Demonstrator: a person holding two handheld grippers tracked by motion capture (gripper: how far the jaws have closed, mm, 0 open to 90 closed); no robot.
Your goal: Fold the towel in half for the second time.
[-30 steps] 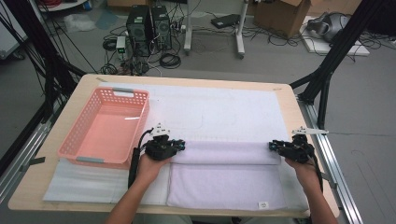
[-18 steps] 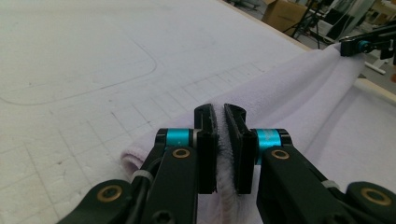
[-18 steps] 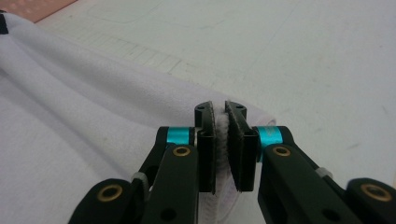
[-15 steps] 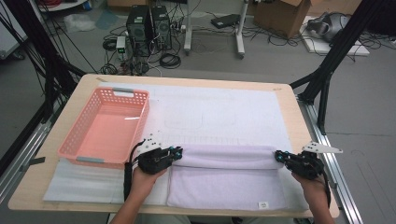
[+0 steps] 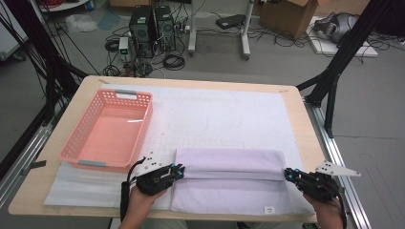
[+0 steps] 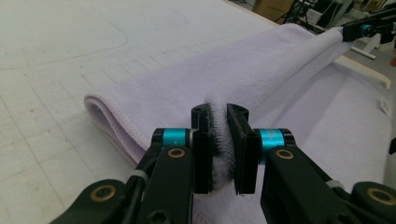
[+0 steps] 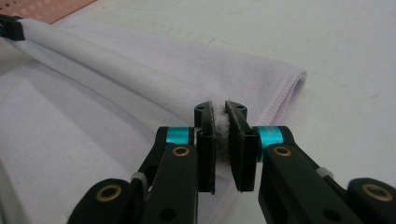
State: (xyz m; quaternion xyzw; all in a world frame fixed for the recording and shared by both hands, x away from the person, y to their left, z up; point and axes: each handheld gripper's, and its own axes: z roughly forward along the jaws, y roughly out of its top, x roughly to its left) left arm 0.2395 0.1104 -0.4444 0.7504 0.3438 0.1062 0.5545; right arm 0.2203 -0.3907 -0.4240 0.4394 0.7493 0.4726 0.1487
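A lavender towel (image 5: 228,185) lies on the white mat near the table's front edge, its far part folded over toward me. My left gripper (image 5: 180,171) pinches the folded-over edge at the towel's left end, and my right gripper (image 5: 288,174) pinches it at the right end. In the left gripper view the jaws of the left gripper (image 6: 218,114) have just been opening a little, with a ridge of towel (image 6: 243,70) still pressed between them. The right gripper (image 7: 219,112) is shut on a tuft of towel (image 7: 140,70).
A pink plastic basket (image 5: 147,119) stands at the left of the table. A white mat (image 5: 229,114) covers most of the wooden tabletop (image 5: 305,129). Black frame legs, cables and computer cases stand on the floor beyond the table.
Both hands have moved toward the table's front edge, each with its end of the towel edge. The fold has come nearer, and more of the towel now lies doubled over.
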